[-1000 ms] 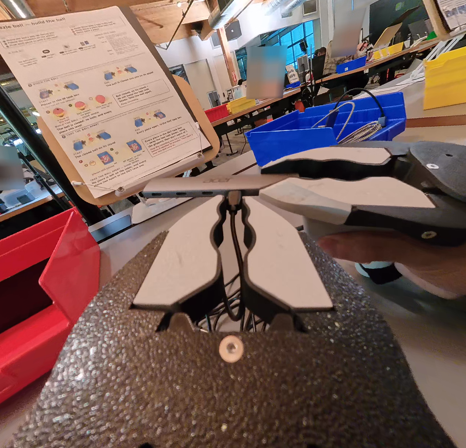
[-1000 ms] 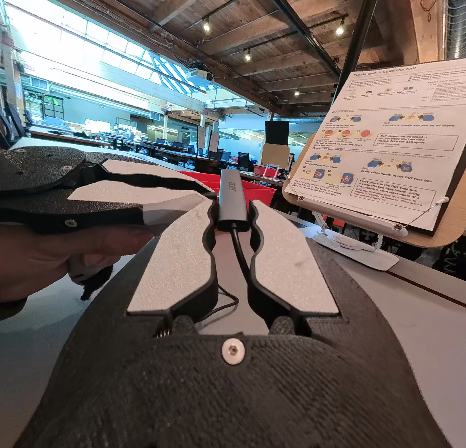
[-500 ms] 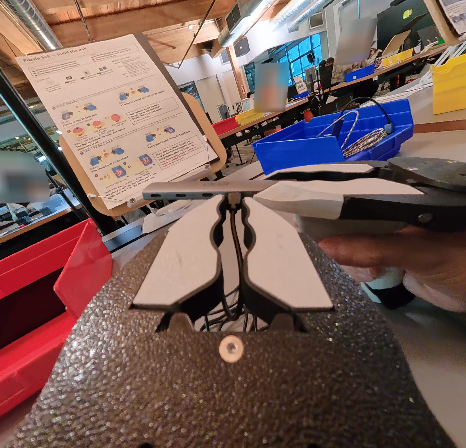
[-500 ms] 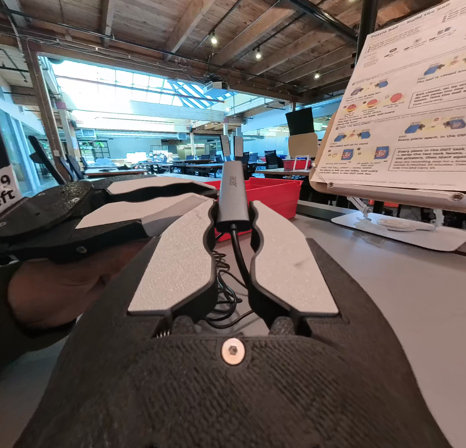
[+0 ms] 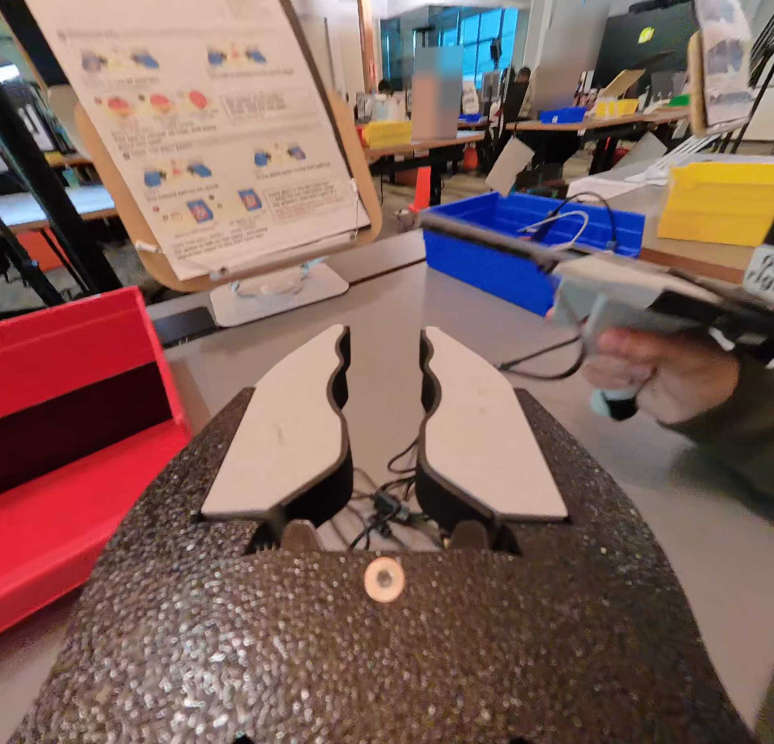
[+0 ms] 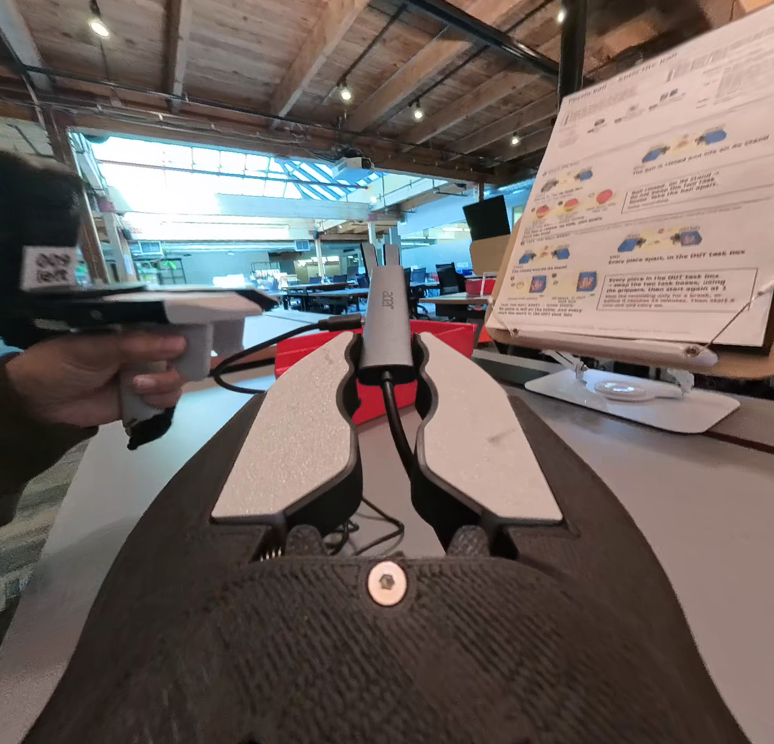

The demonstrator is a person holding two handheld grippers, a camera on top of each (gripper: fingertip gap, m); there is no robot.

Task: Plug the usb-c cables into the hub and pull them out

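In the right wrist view my right gripper (image 6: 385, 338) is shut on the near end of a slim grey hub (image 6: 385, 305), held above the table. A black usb-c cable (image 6: 268, 349) is plugged into the hub's left side and loops down. The hub's own black lead (image 6: 396, 426) runs back between the fingers. My left gripper (image 5: 383, 334) is open and empty over the grey table (image 5: 385, 300), with a tangle of black cable (image 5: 385, 510) lying below it. In the left wrist view the hub (image 5: 481, 236) is blurred at the right. The left gripper (image 6: 247, 300) also shows at the left of the right wrist view.
A red bin (image 5: 63, 430) stands at the left. A blue bin (image 5: 494, 263) with more cables and a yellow bin (image 5: 720, 204) are at the back right. An instruction sheet on a stand (image 5: 218, 137) is at the back. A hand (image 5: 670, 380) holds the right gripper.
My left gripper let go of the cable plug at the hub, opened and drew back. The cable stays in the hub. My right gripper keeps hold of the hub.
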